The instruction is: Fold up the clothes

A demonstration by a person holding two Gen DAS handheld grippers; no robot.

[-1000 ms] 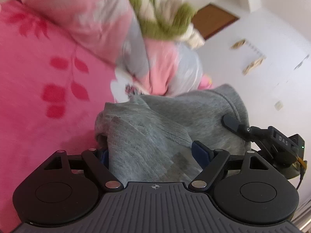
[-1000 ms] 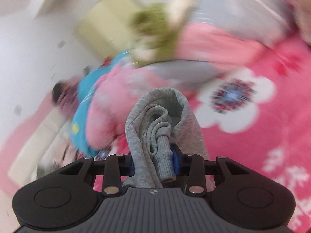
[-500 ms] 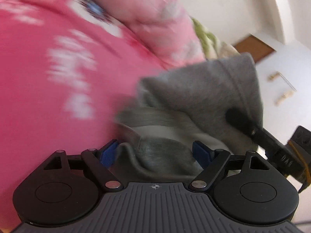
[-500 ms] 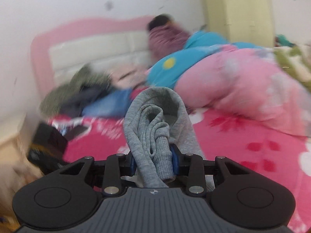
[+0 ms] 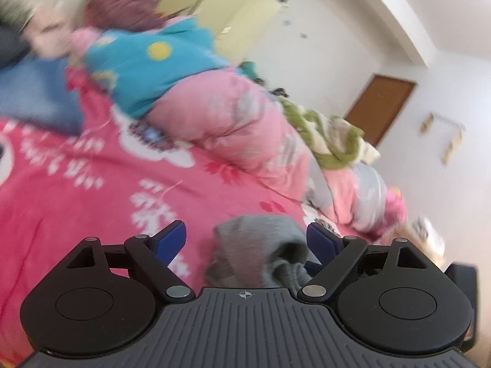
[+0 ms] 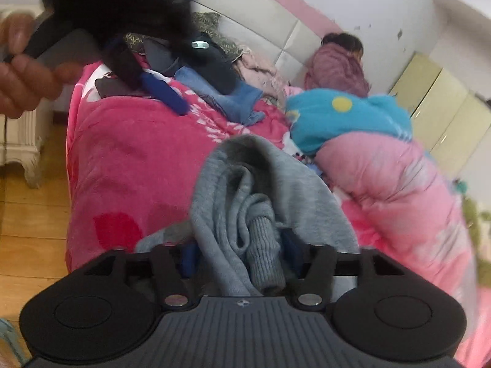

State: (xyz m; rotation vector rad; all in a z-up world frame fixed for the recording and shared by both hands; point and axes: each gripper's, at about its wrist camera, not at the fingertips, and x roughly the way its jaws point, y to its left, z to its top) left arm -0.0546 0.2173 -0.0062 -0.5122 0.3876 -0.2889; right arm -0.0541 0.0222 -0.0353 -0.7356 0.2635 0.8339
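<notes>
Left gripper (image 6: 172, 92) motion-blurred, hand (image 6: 21, 73) cut by frame edge; grey garment (image 6: 245, 208) hiding right pads

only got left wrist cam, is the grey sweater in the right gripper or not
Observer: The grey sweater sits bunched between the right gripper fingers, ribbed cuff toward the camera. The jaws have just been opening, and I cannot tell if the pads still press.
Operator: whats around it
Observer: The edge of the pink blanket, with wooden floor beside it.
Operator: other clothes nearby
Observer: Jeans and dark garments are piled by the padded headboard.
</notes>
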